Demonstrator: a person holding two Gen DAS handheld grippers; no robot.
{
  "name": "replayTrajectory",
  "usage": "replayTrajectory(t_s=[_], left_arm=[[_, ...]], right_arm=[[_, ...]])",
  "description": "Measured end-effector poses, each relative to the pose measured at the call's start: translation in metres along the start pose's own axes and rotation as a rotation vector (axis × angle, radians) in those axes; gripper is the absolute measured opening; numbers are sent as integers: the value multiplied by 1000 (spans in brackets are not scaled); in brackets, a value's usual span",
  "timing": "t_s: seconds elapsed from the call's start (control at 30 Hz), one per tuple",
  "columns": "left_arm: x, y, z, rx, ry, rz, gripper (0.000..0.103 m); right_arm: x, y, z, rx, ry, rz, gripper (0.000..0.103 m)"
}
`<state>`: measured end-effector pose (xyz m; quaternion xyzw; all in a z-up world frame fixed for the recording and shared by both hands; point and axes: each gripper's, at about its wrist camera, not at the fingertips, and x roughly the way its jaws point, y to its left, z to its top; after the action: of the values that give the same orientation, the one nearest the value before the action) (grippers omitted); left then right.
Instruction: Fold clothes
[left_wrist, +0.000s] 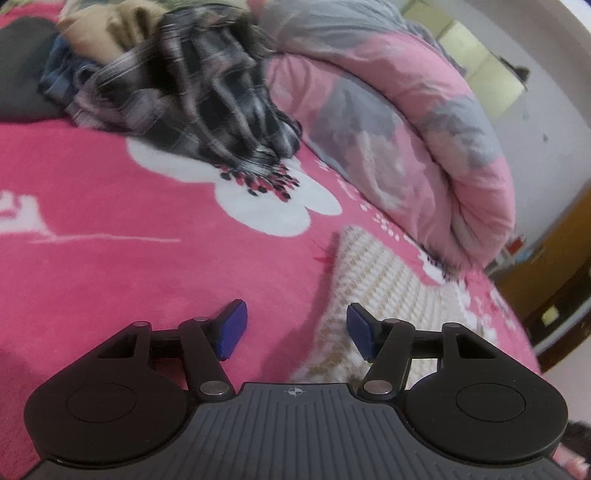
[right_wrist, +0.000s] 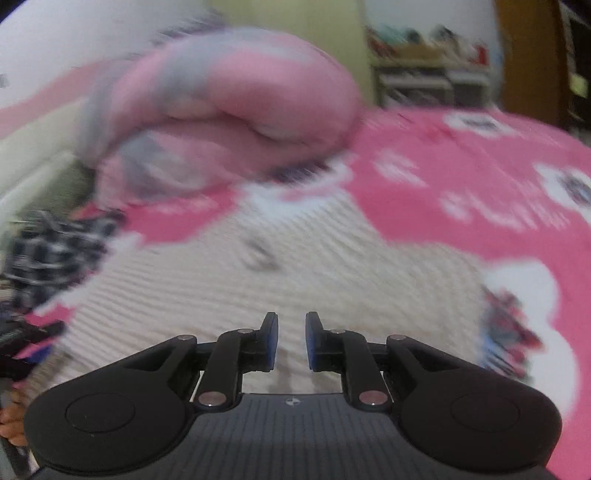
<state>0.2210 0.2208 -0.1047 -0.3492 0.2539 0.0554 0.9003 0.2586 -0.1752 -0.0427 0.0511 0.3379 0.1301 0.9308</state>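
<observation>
Right wrist view: a cream knitted sweater (right_wrist: 280, 266) is seen spread flat on the pink bedspread (right_wrist: 461, 173), filling the middle of the blurred picture. The right gripper (right_wrist: 291, 341) is held over the near part of the sweater; its jaws stand only slightly apart, with a narrow gap between the blue pads, and nothing is gripped between them. In the left wrist view, one edge of the same sweater (left_wrist: 391, 295) is seen lying under and ahead of the right-hand finger of the left gripper (left_wrist: 295, 330). That gripper's jaws are set about halfway apart and nothing is held; pink bedspread (left_wrist: 129, 280) is seen through the gap. Further back on the bed, a dark plaid scarf (left_wrist: 207, 107) with a fringed end is heaped beside a tan garment (left_wrist: 107, 33). A rolled pink and grey quilt (left_wrist: 413, 136) is laid along the far side of the bed, just behind the sweater.
</observation>
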Motion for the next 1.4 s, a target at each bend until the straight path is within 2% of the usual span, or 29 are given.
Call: replayTrajectory(t_s=[0.03, 0.1, 0.13, 0.23, 0.37, 0.47, 0.57, 0.63, 0.7, 0.8, 0.87, 0.9, 1.0, 1.07, 1.17, 1.27, 1.4], left_arm=[[-1, 2, 1, -16, 2, -9, 60], [-1, 5, 3, -39, 5, -19, 60], [-2, 6, 3, -50, 5, -23, 60], [-2, 9, 6, -86, 7, -31, 60], [-2, 15, 9, -145, 11, -51, 60], [-2, 21, 10, -184, 11, -65, 60], [-2, 22, 11, -197, 11, -66, 59], [-1, 22, 11, -203, 15, -65, 59], [-1, 23, 14, -227, 22, -63, 60], [0, 27, 16, -266, 30, -68, 60], [0, 28, 16, -272, 32, -72, 59], [0, 29, 16, -273, 32, -74, 59], [1, 29, 17, -278, 40, -72, 59], [0, 30, 17, -283, 43, -75, 59], [0, 30, 17, -281, 46, -74, 59], [0, 29, 17, -269, 43, -66, 59], [0, 28, 17, -260, 43, -61, 59]], right_arm=[[8, 7, -3, -28, 3, 11, 16], [39, 16, -20, -96, 99, -33, 16], [45, 18, -25, -119, 109, -47, 16], [33, 36, -6, -113, 125, -83, 17], [17, 94, 12, -196, 13, 82, 17], [40, 132, 13, -241, -24, 200, 17], [101, 145, -12, -281, 108, 166, 16], [108, 143, -17, -272, 115, 151, 16], [102, 152, 1, -253, 163, 124, 17], [90, 179, 22, -279, 100, 214, 17], [98, 202, 33, -307, 47, 294, 17], [111, 207, 30, -317, 52, 308, 17], [158, 216, 7, -359, 114, 269, 14], [163, 211, 2, -329, 93, 291, 14], [157, 215, 27, -242, 143, 288, 15], [159, 228, 47, -242, 118, 265, 16], [213, 237, 53, -261, 173, 172, 15]])
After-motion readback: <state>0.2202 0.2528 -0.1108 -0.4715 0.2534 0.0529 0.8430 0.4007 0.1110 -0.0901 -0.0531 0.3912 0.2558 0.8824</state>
